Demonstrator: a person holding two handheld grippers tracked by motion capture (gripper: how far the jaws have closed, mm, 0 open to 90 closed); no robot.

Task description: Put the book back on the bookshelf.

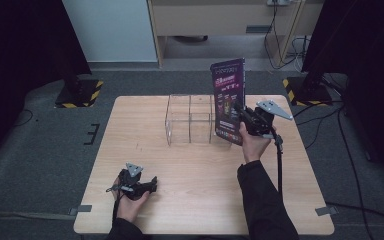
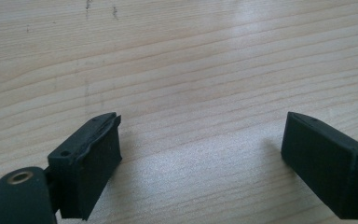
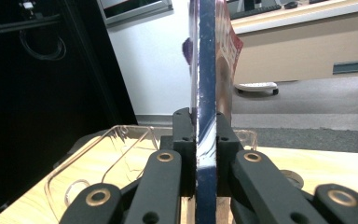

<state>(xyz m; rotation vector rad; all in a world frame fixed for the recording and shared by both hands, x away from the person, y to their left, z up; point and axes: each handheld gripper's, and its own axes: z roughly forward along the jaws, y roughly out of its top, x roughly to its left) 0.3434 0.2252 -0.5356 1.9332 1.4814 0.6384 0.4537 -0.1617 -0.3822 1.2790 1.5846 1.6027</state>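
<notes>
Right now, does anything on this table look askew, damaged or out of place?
Nothing stands out. The right gripper holds the purple booklet upright beside the clear divided organizer, which sits square on the table. The left gripper rests open.

Between my black right jaws sits a flat purple-and-dark printed booklet (image 3: 207, 93), its edge navy, speckled white; beyond, a clear plastic organizer box (image 3: 121, 144).

I see a pale wooden counter (image 1: 195, 200) with a clear, compartmented plastic organizer (image 1: 190, 120) standing on its far half, just left of my right claw (image 1: 240, 111). My left claw (image 1: 152, 184) rests on the near-left boards.
</notes>
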